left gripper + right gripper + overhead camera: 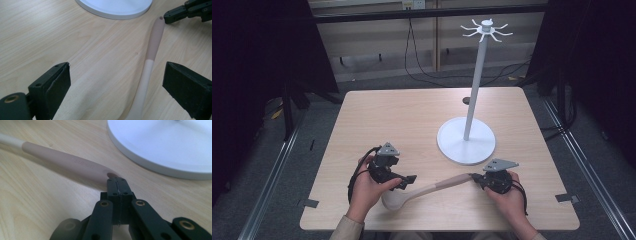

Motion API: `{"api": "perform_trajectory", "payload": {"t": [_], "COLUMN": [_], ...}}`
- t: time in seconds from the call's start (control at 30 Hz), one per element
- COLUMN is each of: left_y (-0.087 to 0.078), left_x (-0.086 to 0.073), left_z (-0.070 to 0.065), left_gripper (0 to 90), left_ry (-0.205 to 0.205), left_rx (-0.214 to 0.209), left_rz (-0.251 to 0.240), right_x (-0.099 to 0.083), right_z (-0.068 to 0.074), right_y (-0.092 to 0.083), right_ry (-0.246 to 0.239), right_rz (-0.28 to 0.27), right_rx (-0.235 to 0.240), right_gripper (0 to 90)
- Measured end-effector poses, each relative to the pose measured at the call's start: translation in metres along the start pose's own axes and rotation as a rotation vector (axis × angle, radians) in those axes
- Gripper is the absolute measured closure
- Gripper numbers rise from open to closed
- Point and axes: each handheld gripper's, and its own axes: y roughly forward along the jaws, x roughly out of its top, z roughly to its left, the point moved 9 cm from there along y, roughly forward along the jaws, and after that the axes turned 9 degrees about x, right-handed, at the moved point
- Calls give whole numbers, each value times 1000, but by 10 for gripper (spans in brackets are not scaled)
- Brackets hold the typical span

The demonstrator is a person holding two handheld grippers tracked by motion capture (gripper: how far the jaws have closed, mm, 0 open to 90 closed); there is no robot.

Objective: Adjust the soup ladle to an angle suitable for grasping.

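Wooden table (pixel 412 115); ladle (pixel 67 162) handle embossing blurred, unreadable.

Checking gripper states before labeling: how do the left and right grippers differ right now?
The left gripper has its fingers spread wide; the right gripper has its fingers shut flat together. The left straddles the ladle shaft near the bowl without touching it; the right's tip sits at the ladle's handle end. Both are hand-held, low over the wooden table.

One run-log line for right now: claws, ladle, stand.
left claw: open, astride ladle | right claw: shut, tips at handle end, grip unclear | ladle: on table | stand: upright, hooks empty
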Motion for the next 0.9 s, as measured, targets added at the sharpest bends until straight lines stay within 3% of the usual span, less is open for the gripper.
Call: {"api": "perform_trajectory", "payload": {"t": [0.23,0.4,0.6,0.67,0.73,0.77,0.9], "left_y": [0,2,13,17,19,19,24], "left_x": [0,2,2,3,3,2,4], "left_z": [-4,-7,-17,-21,-23,-22,-28], "left_gripper": [77,75,71,75,78,83,102], "left_ry": [10,21,57,70,76,104,118], "left_rx": [-7,-10,-41,-47,-51,-50,-68], "left_rz": [9,21,64,78,86,99,115], "right_x": [2,6,7,6,5,3,0], "right_z": [-1,0,-2,-4,-4,-5,-8], "right_y": [2,-3,-14,-19,-20,-22,-28], "right_ry": [11,15,38,64,73,78,93], "right_rz": [-5,-38,-69,-82,-82,-85,-92], "right_rx": [12,13,12,4,5,2,-12], "right_gripper": [895,853,773,692,672,635,561]}}
